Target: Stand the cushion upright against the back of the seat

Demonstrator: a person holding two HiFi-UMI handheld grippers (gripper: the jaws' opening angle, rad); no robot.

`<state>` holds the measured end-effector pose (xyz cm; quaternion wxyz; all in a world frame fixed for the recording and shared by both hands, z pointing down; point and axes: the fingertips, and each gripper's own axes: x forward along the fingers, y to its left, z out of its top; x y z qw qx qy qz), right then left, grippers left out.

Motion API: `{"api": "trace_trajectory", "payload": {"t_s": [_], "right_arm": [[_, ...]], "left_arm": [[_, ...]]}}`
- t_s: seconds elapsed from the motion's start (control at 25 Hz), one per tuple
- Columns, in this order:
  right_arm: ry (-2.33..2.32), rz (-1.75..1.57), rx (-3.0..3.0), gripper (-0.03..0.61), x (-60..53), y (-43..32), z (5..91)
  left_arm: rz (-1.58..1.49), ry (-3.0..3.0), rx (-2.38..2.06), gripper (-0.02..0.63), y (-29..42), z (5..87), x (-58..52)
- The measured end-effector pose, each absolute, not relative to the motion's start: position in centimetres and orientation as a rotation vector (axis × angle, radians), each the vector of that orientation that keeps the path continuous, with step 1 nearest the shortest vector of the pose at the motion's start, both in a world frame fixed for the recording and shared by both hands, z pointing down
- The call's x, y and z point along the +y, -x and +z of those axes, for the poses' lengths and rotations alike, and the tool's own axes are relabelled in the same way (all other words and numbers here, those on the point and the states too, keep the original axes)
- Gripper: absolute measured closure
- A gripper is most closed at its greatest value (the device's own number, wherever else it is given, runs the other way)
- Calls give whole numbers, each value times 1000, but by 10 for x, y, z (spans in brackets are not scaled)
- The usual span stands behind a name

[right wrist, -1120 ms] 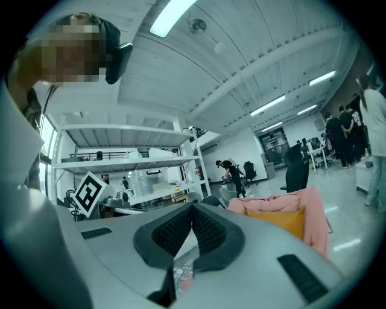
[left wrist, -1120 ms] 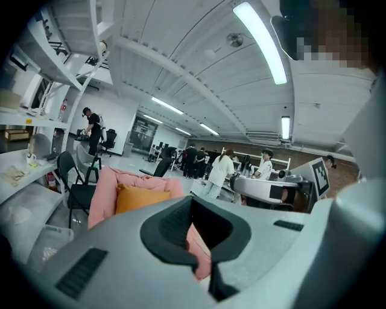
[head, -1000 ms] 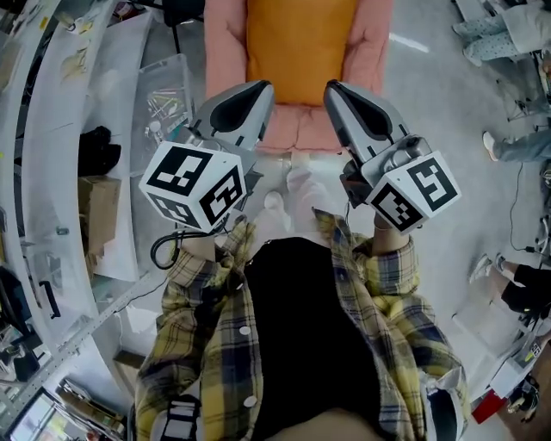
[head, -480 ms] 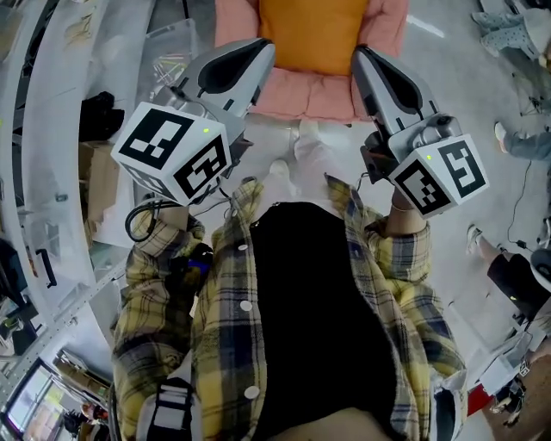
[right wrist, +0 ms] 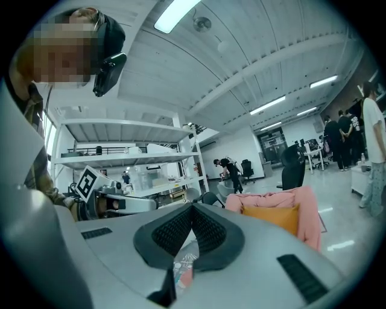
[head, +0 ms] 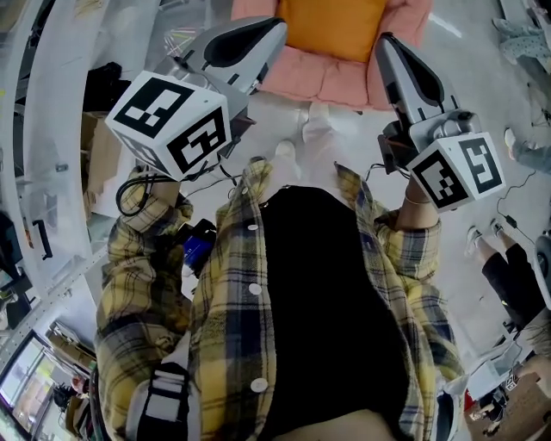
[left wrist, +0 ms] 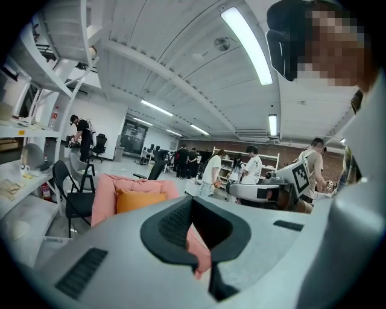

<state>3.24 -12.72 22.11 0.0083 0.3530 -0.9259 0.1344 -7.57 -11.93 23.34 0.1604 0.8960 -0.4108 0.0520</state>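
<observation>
The orange cushion (head: 334, 26) lies within the pink padded seat (head: 297, 79) at the top edge of the head view. In the left gripper view the cushion (left wrist: 140, 201) stands against the seat's pink back (left wrist: 106, 192). It looks the same in the right gripper view, cushion (right wrist: 274, 218) against pink back (right wrist: 309, 208). My left gripper (head: 275, 26) and right gripper (head: 385, 41) hang short of the seat's front edge, one on each side. Both are shut with nothing between the jaws, and both are apart from the cushion.
White shelving (head: 52, 103) runs along the left with a clear plastic box (head: 176, 43) beside the seat. A black chair (left wrist: 71, 192) stands left of the seat. My own legs and shoes (head: 317, 142) are before the seat. Several people (left wrist: 250, 166) stand in the room's far part.
In the head view the seat and cushion have slid up toward the top edge. Both grippers now sit higher and further apart in the picture. Both stay shut and empty.
</observation>
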Motion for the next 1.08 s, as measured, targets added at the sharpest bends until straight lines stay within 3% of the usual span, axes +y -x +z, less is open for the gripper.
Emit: {"api": "trace_trajectory", "payload": {"t_s": [1.08], "right_arm": [[-1149,445,-2855,561,-128,-37,229]], "left_arm": [[163,-2577,-1156,611,79,231,-128]]}}
